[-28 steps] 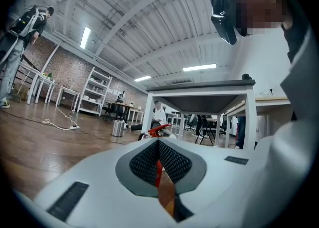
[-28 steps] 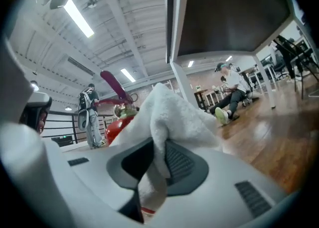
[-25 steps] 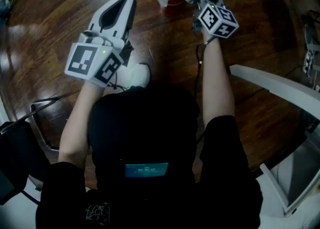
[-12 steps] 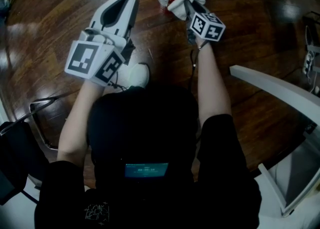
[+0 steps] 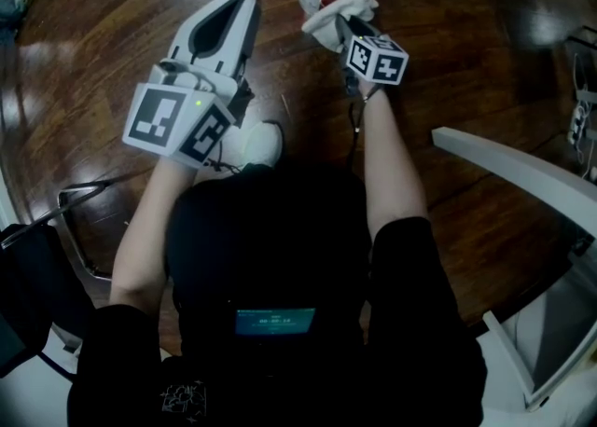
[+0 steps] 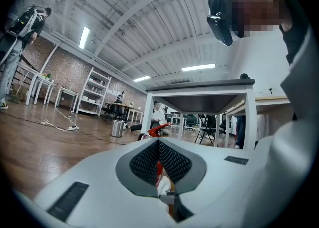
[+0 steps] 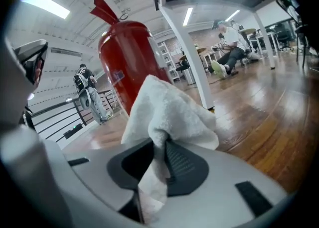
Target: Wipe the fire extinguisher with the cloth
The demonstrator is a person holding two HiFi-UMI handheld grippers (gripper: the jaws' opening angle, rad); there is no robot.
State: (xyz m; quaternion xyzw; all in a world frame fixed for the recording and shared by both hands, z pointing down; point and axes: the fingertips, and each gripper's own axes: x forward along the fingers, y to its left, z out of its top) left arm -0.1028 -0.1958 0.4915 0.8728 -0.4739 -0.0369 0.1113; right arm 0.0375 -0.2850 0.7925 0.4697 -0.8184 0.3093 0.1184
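Right gripper view: right gripper clamped on cloth, fire extinguisher just ahead. Risk: the pinch looks thin, so a hard stroke may pull the cloth free. Left gripper closed, empty.

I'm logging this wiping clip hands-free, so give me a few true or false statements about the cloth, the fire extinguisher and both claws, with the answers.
1. The right claw is clamped on a white cloth. True.
2. The fire extinguisher is blue. False: it is red.
3. The left claw grips the fire extinguisher. False: it is shut on nothing, off to the extinguisher's left.
4. The extinguisher stands on a wooden floor. True.
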